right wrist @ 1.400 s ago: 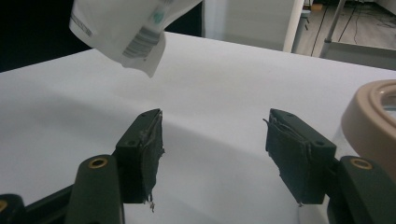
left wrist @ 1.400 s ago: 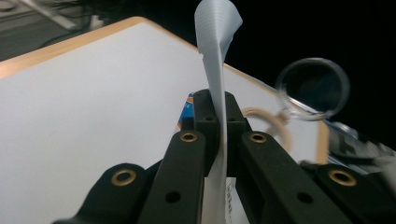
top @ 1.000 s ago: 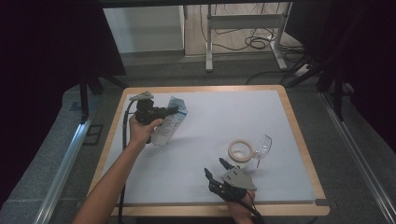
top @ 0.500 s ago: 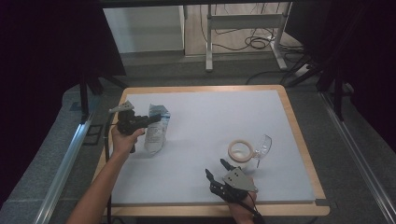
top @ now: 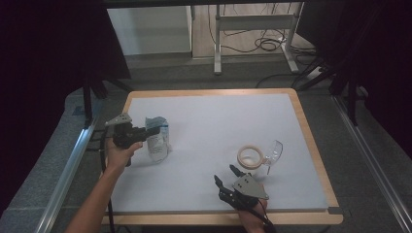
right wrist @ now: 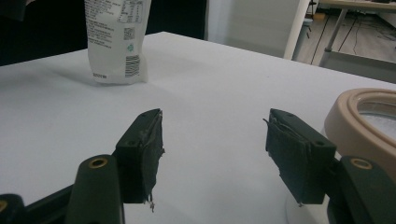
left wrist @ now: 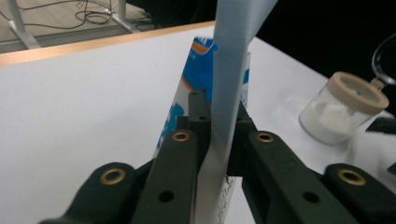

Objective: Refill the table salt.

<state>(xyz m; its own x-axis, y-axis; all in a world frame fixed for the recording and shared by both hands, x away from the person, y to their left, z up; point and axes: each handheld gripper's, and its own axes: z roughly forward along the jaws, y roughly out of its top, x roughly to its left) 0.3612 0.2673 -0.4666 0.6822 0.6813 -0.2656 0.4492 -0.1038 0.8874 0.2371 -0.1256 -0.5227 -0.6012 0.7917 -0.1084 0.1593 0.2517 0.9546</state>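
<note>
From where I steer, the wide middle and far half of the white table [top: 218, 116] lie bare, so either gripper could sweep across there. The pouch [top: 158, 138] stands upright near the left edge, while the jar [top: 250, 157] and the clear scoop [top: 275, 151] (touching it) block the near right corner.

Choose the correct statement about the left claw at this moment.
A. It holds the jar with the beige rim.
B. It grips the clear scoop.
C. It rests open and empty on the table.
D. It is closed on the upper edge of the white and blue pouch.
D: in the left gripper view the left claw has its jaws pressed on the flat upper edge of the white and blue pouch, which stands on the table.
</note>
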